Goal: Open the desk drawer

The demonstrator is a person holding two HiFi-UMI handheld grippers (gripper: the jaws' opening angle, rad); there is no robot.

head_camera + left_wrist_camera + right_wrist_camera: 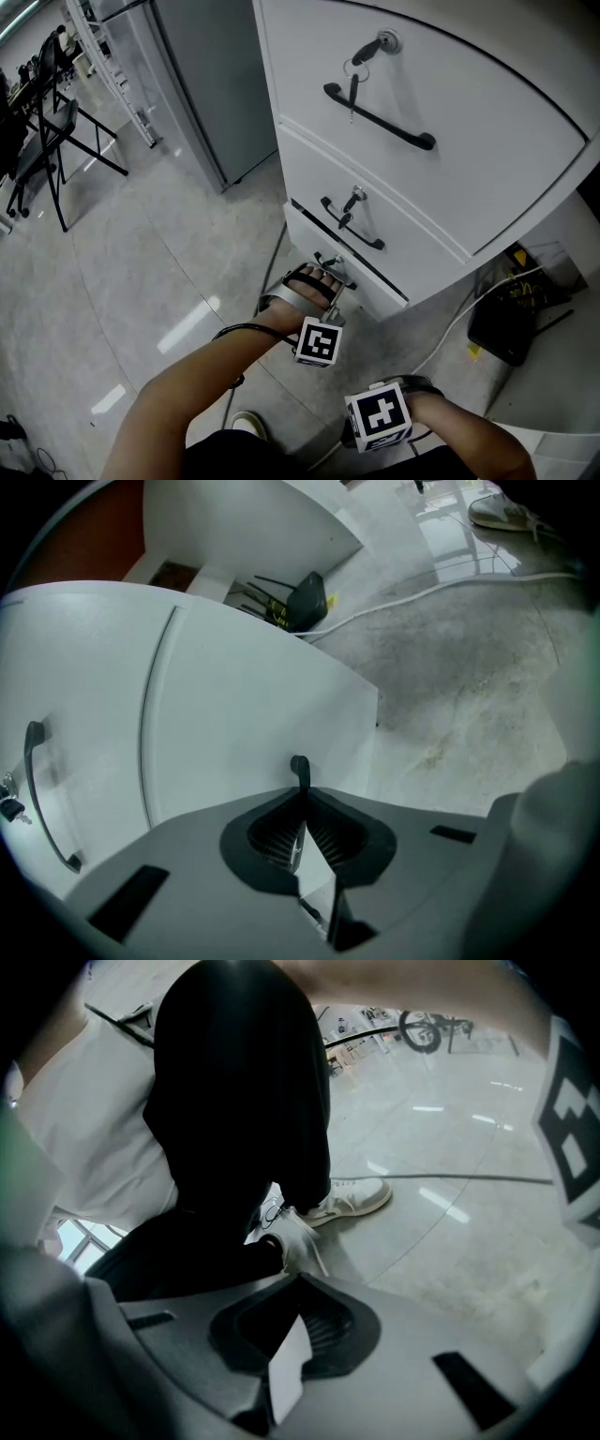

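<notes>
**Left gripper clamped on the bottom drawer's handle**

A grey polished floor (141, 281) fills the left and near part of the head view. On the right stands a white drawer unit (309, 56) with three drawers stacked one above another. A tall grey cabinet (206, 84) is to its left, and dark folding chairs (47, 141) stand at the far left.

The bottom drawer (375, 286) is the lowest of the three, nearest the person. A dark gap runs along its top edge, under the middle drawer (412, 220).

The left gripper (323, 281) is pressed up against the bottom drawer's front. In the left gripper view its jaws are closed on the black handle (300, 769), whose curved end sticks out just beyond the tips.

The right gripper (380, 417) hangs well apart from the drawers, near the person's body at the lower right. Its jaws are drawn together with nothing between them, and it faces a dark trouser leg (244, 1082) and a white shoe (352, 1199).

A white cable (459, 319) trails over the floor to the right of the unit, near a black box (511, 328). Keys hang in the locks of the top drawer (354, 80) and the middle drawer (349, 208).
</notes>
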